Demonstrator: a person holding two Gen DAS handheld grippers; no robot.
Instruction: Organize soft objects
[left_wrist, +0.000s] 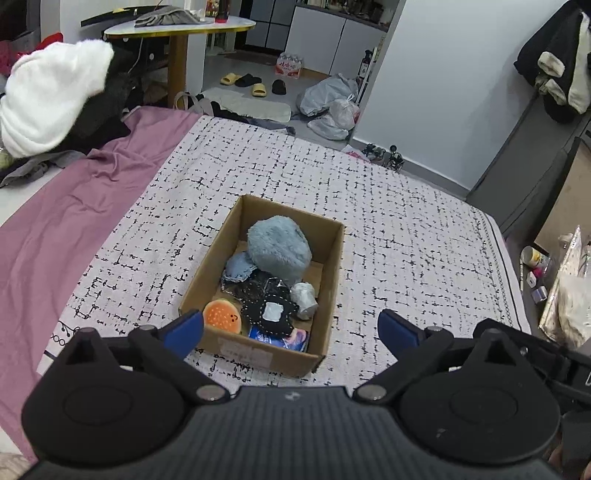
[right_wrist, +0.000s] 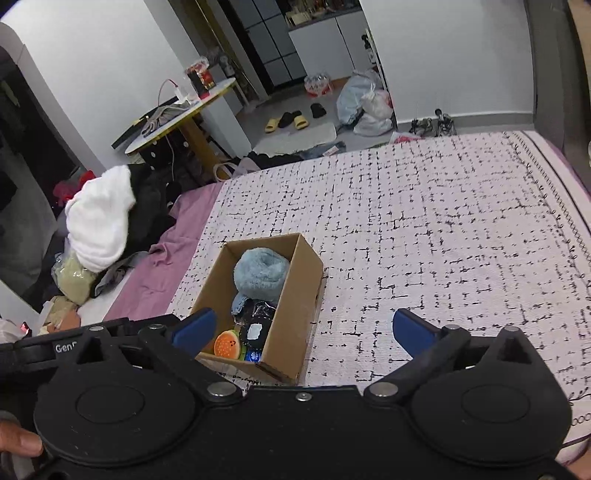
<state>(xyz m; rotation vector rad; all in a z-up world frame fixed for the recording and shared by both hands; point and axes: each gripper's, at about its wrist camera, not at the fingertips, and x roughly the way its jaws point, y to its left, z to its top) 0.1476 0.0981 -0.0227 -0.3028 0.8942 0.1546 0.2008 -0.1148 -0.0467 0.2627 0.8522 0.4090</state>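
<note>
Checked bedspread (left_wrist: 388, 221) covers most of bed, purple sheet (left_wrist: 74, 206) on left. Cardboard box (left_wrist: 328, 280) sits mid-spread, packed: fluffy blue plush (left_wrist: 279, 247) at far end, burger plushie (left_wrist: 222, 316) near left corner. Left gripper (left_wrist: 290, 326) and right gripper (right_wrist: 304, 330) both spread wide, holding nothing, hovering near side of box.

A cardboard box (left_wrist: 325, 254) sits on the patterned bedspread (left_wrist: 406, 229).
</note>
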